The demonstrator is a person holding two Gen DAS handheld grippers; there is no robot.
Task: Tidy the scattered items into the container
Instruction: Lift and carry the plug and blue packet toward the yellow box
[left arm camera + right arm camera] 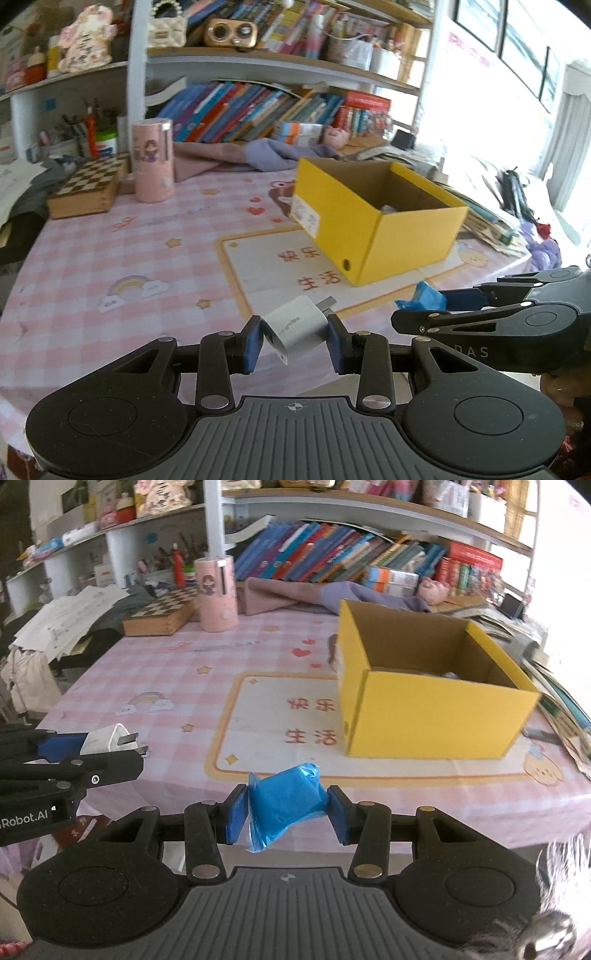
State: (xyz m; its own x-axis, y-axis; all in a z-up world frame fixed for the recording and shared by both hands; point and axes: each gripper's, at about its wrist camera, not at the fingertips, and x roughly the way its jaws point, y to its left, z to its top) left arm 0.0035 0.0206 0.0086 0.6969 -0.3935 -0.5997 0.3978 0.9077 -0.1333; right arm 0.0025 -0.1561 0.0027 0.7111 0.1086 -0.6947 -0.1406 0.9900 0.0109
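- The left gripper [294, 341] sits low centre in the left wrist view, its blue pads clamped on a white charger plug [295, 328] that's tilted, prongs poking toward the upper right.
- The right gripper [286, 814], low centre in the right wrist view, has its pads squeezed on a blue plastic-wrapped packet [284, 805]; what's inside the wrapper can't be made out.
- The yellow box [402, 236] stands open on the pink checked tablecloth [110, 251], right of centre in both views. Its near wall hides most of the inside, with just a pale scrap of something visible at the bottom.
- In the left view only the packet's tip shows at the right edge.
- The window side at far right is blown out white.
- A fuzzy sleeve [565, 878] is cut off at the lower right corner.
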